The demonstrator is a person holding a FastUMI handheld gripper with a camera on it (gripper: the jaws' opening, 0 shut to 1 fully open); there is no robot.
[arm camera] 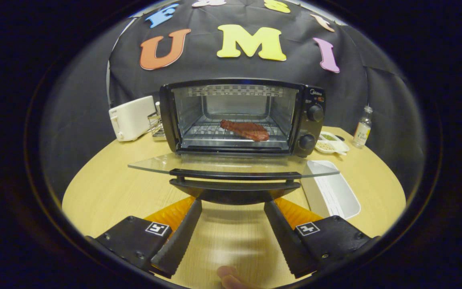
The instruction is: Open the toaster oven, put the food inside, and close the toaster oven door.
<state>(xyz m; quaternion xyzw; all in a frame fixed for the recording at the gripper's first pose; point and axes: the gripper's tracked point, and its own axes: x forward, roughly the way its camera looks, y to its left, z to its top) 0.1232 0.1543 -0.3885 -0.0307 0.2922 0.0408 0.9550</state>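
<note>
A black toaster oven (311, 120) stands at the back of the round wooden table. Its glass door (155, 164) is folded down flat toward me, with the black door handle (235, 175) along its front edge. A reddish-brown piece of meat (245, 130) lies on the wire rack inside the oven. My gripper (233, 205) is open, its fingertips just under and in front of the door handle, one to each side of the middle. Nothing is held between the fingers.
A white tray (335, 192) lies on the table (106, 188) right of the door. A white toaster (131, 118) and a small wire rack (157, 125) stand left of the oven. A divided dish (331, 142) and a small bottle (362, 128) sit to its right. A fingertip (231, 277) shows below.
</note>
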